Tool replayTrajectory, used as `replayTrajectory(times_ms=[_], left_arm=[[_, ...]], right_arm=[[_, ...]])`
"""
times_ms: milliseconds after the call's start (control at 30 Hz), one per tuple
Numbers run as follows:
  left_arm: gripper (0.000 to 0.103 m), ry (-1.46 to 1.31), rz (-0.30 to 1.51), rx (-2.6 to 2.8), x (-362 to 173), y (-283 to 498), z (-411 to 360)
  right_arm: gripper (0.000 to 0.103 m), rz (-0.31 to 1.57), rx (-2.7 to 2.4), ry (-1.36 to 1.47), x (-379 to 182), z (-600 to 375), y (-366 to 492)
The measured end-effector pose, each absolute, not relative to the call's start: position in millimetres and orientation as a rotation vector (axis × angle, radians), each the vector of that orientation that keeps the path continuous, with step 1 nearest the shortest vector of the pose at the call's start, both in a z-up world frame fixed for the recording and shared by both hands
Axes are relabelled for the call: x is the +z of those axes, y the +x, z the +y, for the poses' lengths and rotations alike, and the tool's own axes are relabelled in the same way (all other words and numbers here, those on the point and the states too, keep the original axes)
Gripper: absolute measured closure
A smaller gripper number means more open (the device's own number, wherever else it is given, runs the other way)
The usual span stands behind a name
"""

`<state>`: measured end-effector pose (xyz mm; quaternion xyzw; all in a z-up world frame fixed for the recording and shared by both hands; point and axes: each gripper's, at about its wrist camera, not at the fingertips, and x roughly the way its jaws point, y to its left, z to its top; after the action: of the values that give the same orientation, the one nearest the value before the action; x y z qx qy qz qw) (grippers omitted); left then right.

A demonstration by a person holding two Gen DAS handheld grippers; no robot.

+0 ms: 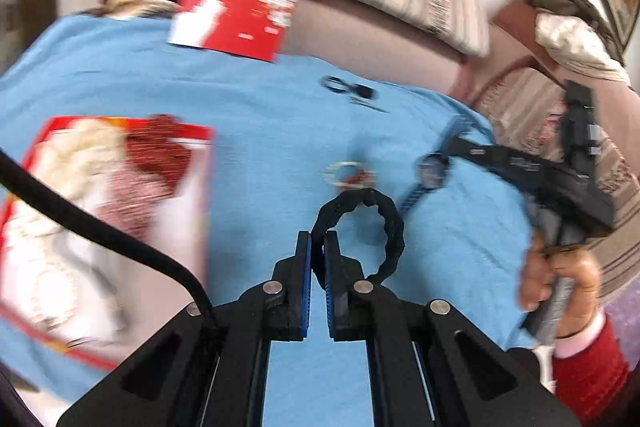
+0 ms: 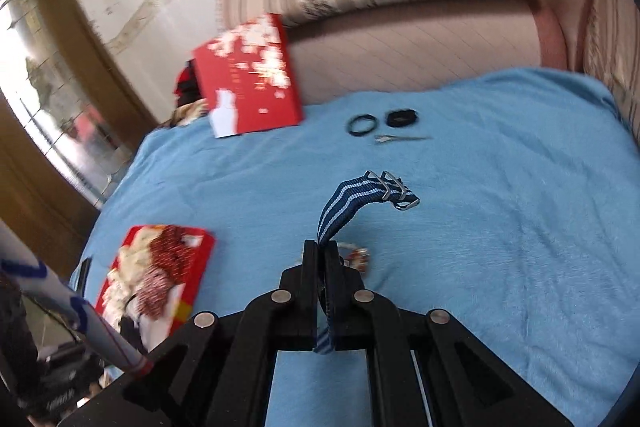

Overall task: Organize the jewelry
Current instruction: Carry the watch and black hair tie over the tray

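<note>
Left gripper [image 1: 316, 241] clamped on a black bracelet [image 1: 374, 227], held above the blue cloth [image 1: 260, 99]. Right gripper [image 2: 320, 249] clamped on a striped-strap watch [image 2: 348, 197], also clear of the cloth. Step in hand looks like transport — both pieces picked. Next move likely calls for carrying them left to the red box [image 2: 160, 267] and releasing inside.

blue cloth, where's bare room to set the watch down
The right side of the blue cloth is bare, between the striped watch strap and the sofa edge. It is crowded near the open red box and the beaded rings.
</note>
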<state>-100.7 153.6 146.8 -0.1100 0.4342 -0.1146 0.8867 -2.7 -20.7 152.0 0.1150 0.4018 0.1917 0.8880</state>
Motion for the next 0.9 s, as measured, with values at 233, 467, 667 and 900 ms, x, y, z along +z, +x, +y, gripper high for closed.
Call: replayTrajectory(times_ms=[233,467,667,900], left_arm=[[0.098,-0.295,0.905,-0.007,138,-143,252],[0.098,-0.362,0.942,0.114,112,-162,305],[0.098,-0.386,0.985,0.176,86,-157,318],[0.098,-0.38,1.023,0.187,65,-141,314]], right_arm=[[0.099,0.801,0.545,0.162,183,47,-47],[0.099,0.823,0.726,0.164,195,125,-72],[0.099,0.933,0.85,0.282,169,185,-74],[0.099,1.048,0.776,0.126,107,231,-56]])
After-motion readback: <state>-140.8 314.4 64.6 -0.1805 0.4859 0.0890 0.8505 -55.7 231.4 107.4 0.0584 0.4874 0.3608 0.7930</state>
